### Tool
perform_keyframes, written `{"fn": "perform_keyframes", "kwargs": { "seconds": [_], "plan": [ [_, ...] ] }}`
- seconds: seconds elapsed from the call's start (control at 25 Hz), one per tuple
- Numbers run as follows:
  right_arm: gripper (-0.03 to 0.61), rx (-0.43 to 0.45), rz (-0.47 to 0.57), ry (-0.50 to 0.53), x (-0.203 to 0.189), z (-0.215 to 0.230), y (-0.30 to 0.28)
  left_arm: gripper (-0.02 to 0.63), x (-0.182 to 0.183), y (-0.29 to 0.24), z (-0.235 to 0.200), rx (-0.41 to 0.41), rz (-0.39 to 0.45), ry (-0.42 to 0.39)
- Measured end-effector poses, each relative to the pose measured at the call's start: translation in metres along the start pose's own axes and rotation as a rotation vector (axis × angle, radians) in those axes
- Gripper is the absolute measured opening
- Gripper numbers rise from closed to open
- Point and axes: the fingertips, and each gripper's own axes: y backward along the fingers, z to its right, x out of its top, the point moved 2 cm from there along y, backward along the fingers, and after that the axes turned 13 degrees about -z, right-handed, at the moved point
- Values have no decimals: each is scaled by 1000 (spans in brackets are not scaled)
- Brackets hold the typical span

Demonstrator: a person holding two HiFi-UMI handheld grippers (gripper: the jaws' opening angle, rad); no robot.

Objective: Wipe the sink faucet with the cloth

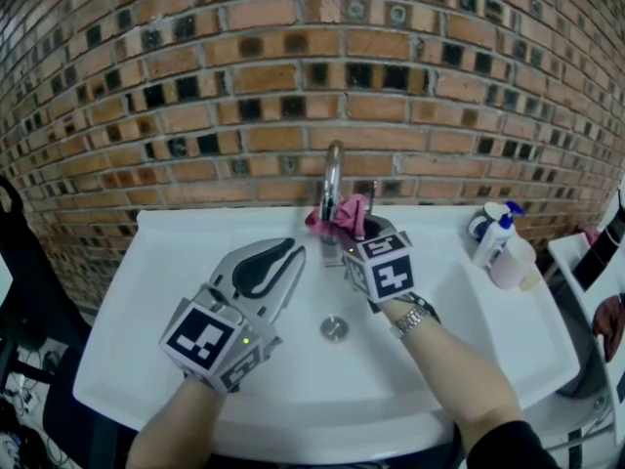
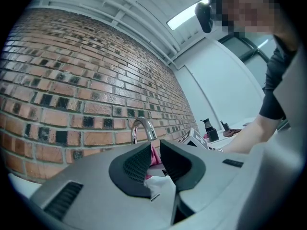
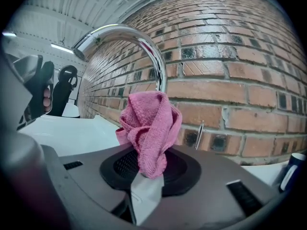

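Observation:
A chrome faucet (image 1: 332, 179) arches over the white sink (image 1: 176, 291) in front of the brick wall. My right gripper (image 1: 363, 231) is shut on a bunched pink cloth (image 1: 339, 219), which lies against the lower part of the spout. In the right gripper view the cloth (image 3: 151, 128) sticks up from between the jaws of the gripper (image 3: 149, 164), in front of the faucet (image 3: 124, 32). My left gripper (image 1: 278, 262) hovers over the basin left of the faucet. Its jaws stand slightly apart with nothing between them, and the faucet (image 2: 142, 127) shows beyond them.
The drain (image 1: 334, 328) sits in the basin below both grippers. A soap pump bottle (image 1: 496, 237) and a round container (image 1: 480, 223) stand on the right rim. A thin lift rod (image 3: 199, 134) rises behind the faucet. A black chair (image 1: 29, 291) is at the left.

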Motion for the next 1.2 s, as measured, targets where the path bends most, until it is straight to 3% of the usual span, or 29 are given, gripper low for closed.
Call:
{"fn": "perform_keyframes", "kwargs": {
  "seconds": [0.44, 0.84, 1.2],
  "plan": [
    [97, 35, -61, 26, -21, -14, -9, 69, -1, 0, 2, -7, -11, 7],
    [97, 91, -203, 39, -46, -23, -18, 69, 0, 1, 3, -11, -10, 1],
    [97, 47, -199, 54, -41, -9, 0, 69, 0, 0, 0, -2, 5, -12]
  ]
}}
